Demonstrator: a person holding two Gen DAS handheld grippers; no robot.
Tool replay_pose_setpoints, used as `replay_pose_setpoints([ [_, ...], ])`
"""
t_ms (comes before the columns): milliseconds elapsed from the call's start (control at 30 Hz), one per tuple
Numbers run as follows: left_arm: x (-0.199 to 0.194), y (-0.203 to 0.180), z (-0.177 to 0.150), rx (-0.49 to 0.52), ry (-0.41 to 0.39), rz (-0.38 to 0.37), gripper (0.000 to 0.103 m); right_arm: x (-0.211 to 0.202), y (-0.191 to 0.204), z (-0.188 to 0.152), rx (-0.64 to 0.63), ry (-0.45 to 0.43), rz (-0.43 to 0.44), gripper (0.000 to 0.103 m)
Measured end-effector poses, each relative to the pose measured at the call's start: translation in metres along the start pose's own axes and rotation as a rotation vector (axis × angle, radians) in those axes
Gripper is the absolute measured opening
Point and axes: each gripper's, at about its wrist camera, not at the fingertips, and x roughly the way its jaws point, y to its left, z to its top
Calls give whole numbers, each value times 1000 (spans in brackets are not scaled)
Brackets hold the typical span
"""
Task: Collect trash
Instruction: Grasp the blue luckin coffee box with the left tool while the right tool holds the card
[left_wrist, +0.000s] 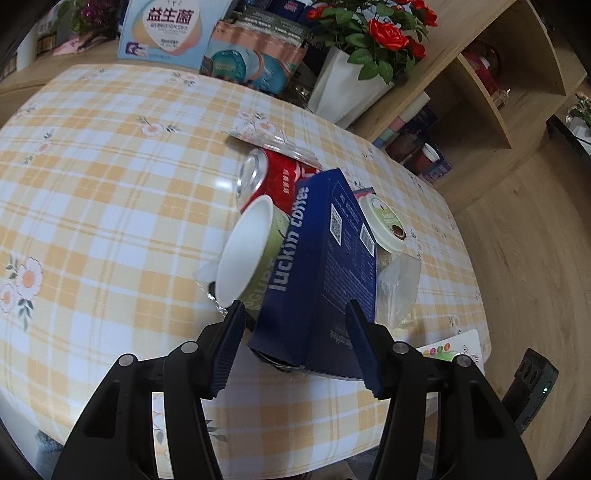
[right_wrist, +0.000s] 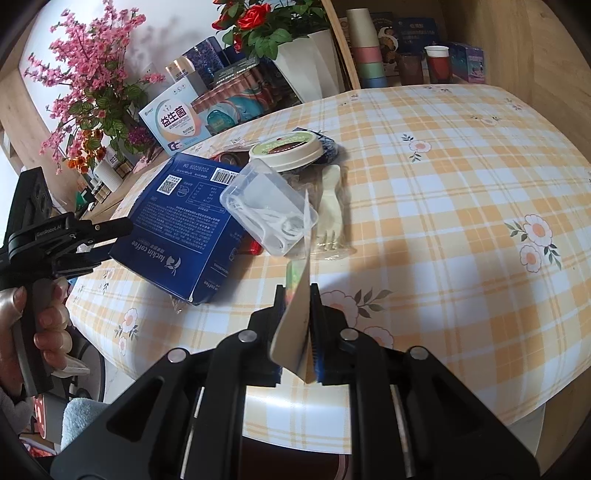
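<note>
Our left gripper (left_wrist: 295, 314) straddles the tilted blue coffee box (left_wrist: 328, 254), long axis pointing away, pads seemingly not pressing; our right gripper (right_wrist: 297, 291) pinches 1 upright card (right_wrist: 293, 325).

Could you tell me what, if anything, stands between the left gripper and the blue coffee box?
Nothing visible does. The left gripper already straddles the near end of the blue coffee box, one finger on each side. The yogurt cup leans against the box's left side, beyond the fingertips.

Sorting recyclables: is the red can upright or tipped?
Tipped: the red can lies on its side, its top facing sideways.
</note>
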Motion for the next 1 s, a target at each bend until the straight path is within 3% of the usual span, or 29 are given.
replay_pose_setpoints([
  [433,39,5,0,-90,116,-126,55,1,-7,1,13,-1,9,15],
  [533,43,1,2,-81,137,-145,48,1,-7,1,14,2,10,15],
  [733,24,-21,-1,-25,106,-192,32,1,-6,1,16,3,12,15],
  [1000,-18,-58,2,129,-2,-186,30,-9,1,5,18,-28,28,15],
])
